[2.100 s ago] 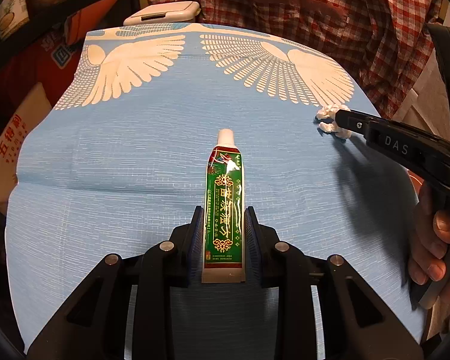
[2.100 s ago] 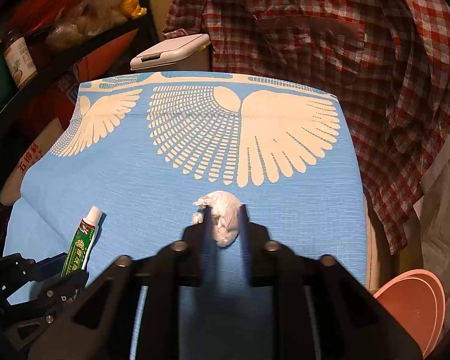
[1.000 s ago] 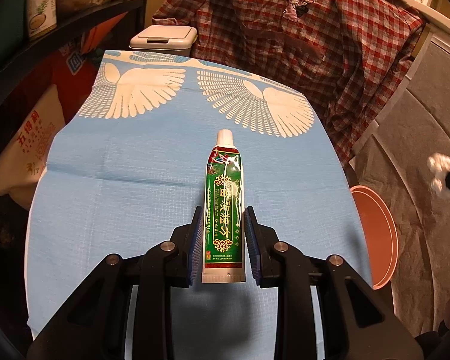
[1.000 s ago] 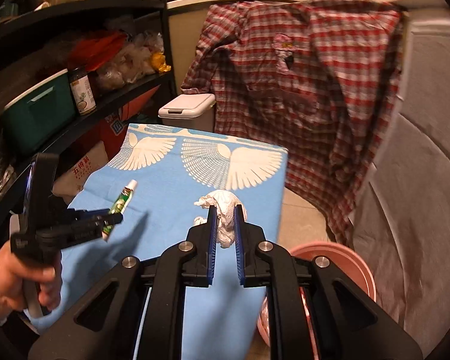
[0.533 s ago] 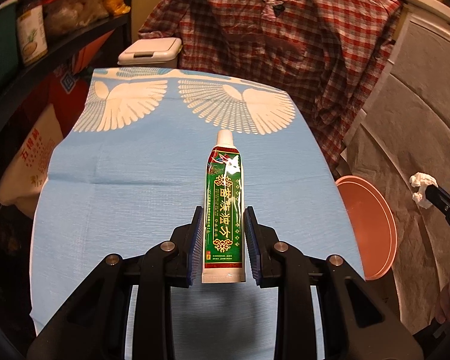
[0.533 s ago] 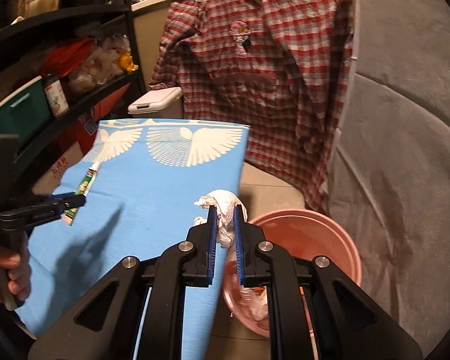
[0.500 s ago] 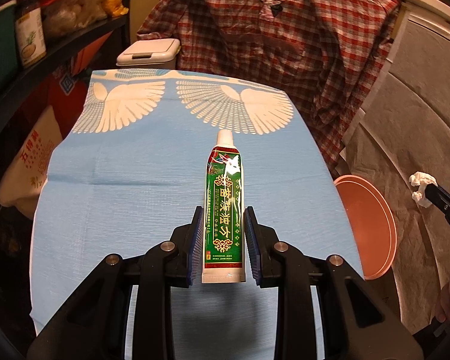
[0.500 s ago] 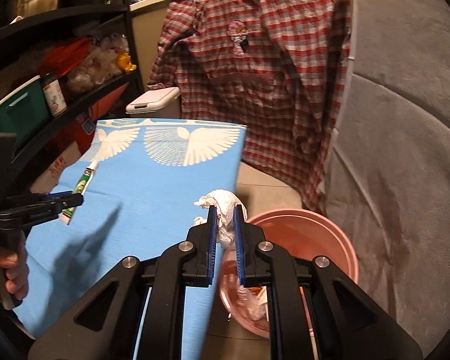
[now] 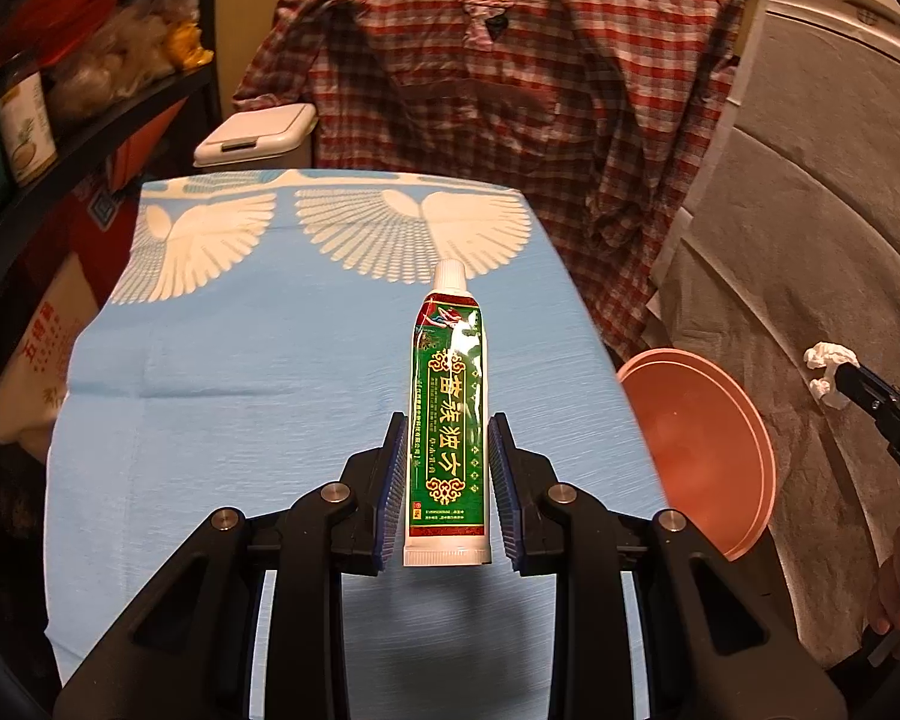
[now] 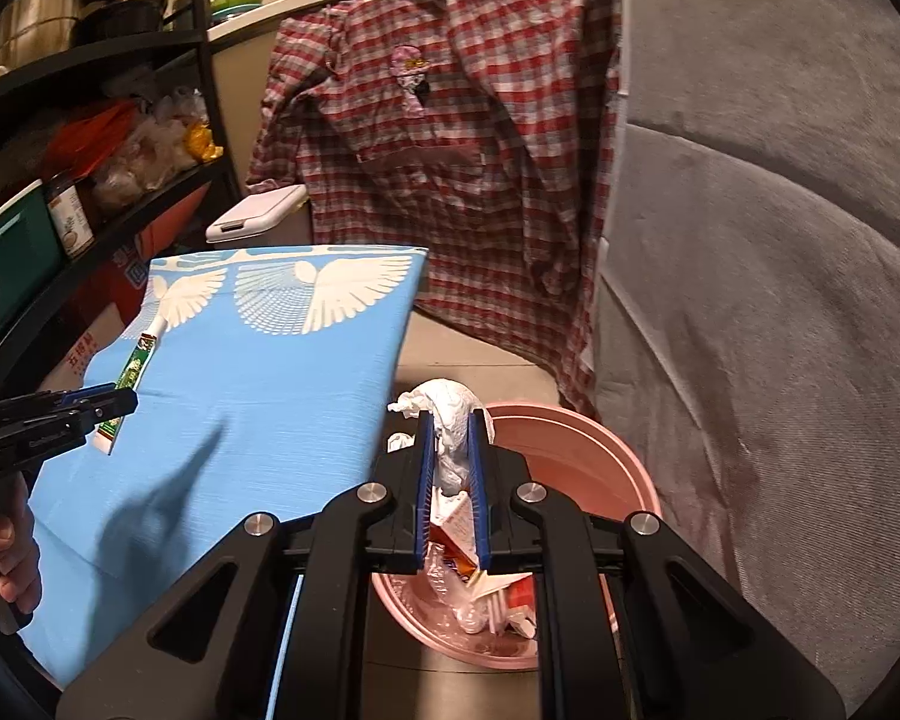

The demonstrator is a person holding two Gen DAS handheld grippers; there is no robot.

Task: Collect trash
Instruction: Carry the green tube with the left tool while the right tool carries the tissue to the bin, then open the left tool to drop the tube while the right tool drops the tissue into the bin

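Observation:
My left gripper point(image 9: 449, 438) is shut on a green tube point(image 9: 450, 414) with a white cap, held above the blue cloth-covered table point(image 9: 240, 360). In the right wrist view the same tube point(image 10: 129, 375) sticks out of the left gripper point(image 10: 105, 405) at the left edge. My right gripper point(image 10: 450, 438) is shut on a crumpled white tissue point(image 10: 450, 414) and hangs over the pink bin point(image 10: 582, 444), which holds wrappers and plastic scraps. From the left wrist view the tissue point(image 9: 828, 369) shows at the far right, beyond the pink bin point(image 9: 696, 438).
A red plaid shirt point(image 10: 450, 150) hangs behind the table. A white lidded bin point(image 9: 252, 135) stands at the table's far end. Dark shelves point(image 10: 90, 168) with jars and bags run along the left. Grey fabric point(image 10: 780, 300) fills the right side.
The right gripper has carried the tissue rightward off the table and down over the pink bin. The left gripper with the tube has drifted toward the table's right edge.

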